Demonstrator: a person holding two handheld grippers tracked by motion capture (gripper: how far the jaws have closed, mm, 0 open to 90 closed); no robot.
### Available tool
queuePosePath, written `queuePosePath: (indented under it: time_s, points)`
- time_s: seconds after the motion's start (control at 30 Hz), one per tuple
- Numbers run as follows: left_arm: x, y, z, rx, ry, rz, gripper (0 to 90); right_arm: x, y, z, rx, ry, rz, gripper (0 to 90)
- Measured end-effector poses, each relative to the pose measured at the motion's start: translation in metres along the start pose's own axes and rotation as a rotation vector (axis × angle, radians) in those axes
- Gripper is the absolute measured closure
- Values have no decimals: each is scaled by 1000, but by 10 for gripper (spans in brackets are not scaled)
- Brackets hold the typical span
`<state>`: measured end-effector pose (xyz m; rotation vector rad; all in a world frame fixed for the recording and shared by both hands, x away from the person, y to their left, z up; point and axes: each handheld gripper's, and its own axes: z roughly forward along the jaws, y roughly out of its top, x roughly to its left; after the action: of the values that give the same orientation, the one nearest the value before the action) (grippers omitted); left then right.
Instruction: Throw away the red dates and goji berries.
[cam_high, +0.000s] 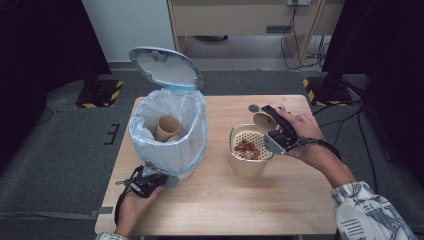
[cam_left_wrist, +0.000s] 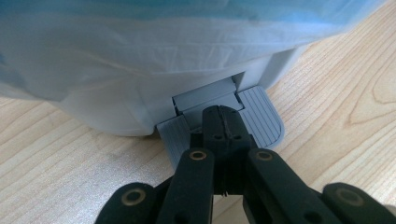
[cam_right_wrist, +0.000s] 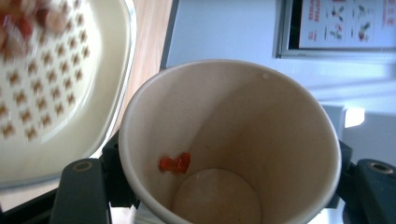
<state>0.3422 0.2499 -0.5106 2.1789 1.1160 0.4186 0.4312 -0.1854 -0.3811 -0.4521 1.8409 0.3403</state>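
A pedal bin (cam_high: 172, 150) with a pale blue liner stands at the table's left, its lid (cam_high: 167, 67) up. A brown paper cup (cam_high: 168, 128) lies inside it. My left gripper (cam_high: 159, 180) is shut, and its tip (cam_left_wrist: 223, 122) rests on the bin's grey pedal (cam_left_wrist: 264, 116). My right gripper (cam_high: 272, 124) is shut on a second paper cup (cam_high: 262, 119), tipped on its side above a cream container (cam_high: 248, 167). Reddish-brown bits (cam_high: 247, 147) lie on the container's perforated insert (cam_right_wrist: 56, 102). In the right gripper view the held cup (cam_right_wrist: 261, 116) still has one red scrap (cam_right_wrist: 175, 163) stuck inside.
The wooden table (cam_high: 225, 200) has bare room in front of the bin and container. Black stands with hazard-striped bases (cam_high: 100, 95) flank the table's far corners, and cables trail on the floor at the right.
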Motion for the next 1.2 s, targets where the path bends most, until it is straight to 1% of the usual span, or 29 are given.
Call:
queuePosePath:
  time_s: [0.07, 0.1, 0.17, 0.27, 0.4, 0.47, 0.6, 0.63, 0.77, 0.9, 1.03, 1.2]
  points:
    - [0, 0, 0, 0, 1, 0, 900, -4, -2, 0, -19, 1, 72, 294]
    - [0, 0, 0, 0, 1, 0, 900, -7, -3, -1, -44, 6, 135, 294]
    - [0, 0, 0, 0, 0, 0, 900, -11, -3, -1, -71, 12, 225, 294]
    - [0, 0, 0, 0, 0, 0, 900, -18, -4, -1, -114, 11, 321, 294]
    - [0, 0, 0, -1, -1, -1, 900, -27, -6, 0, -168, 11, 465, 293]
    - [0, 0, 0, -1, -1, -1, 900, -29, -7, 1, -185, 17, 512, 292]
    - [0, 0, 0, 0, -1, -1, 900, -29, -8, 3, -200, 28, 556, 290]
    - [0, 0, 0, 0, -1, 0, 900, -29, -9, 4, -212, 36, 586, 290]
    - [0, 0, 0, -1, 0, -2, 900, -28, -11, 7, -236, 45, 661, 290]
    - [0, 0, 0, -1, 0, -2, 900, -28, -14, 9, -241, 49, 691, 291]
    - [0, 0, 0, -1, 0, -2, 900, -28, -15, 8, -245, 50, 703, 290]
    - [0, 0, 0, -1, 0, -1, 900, -31, -14, 7, -263, 49, 734, 290]
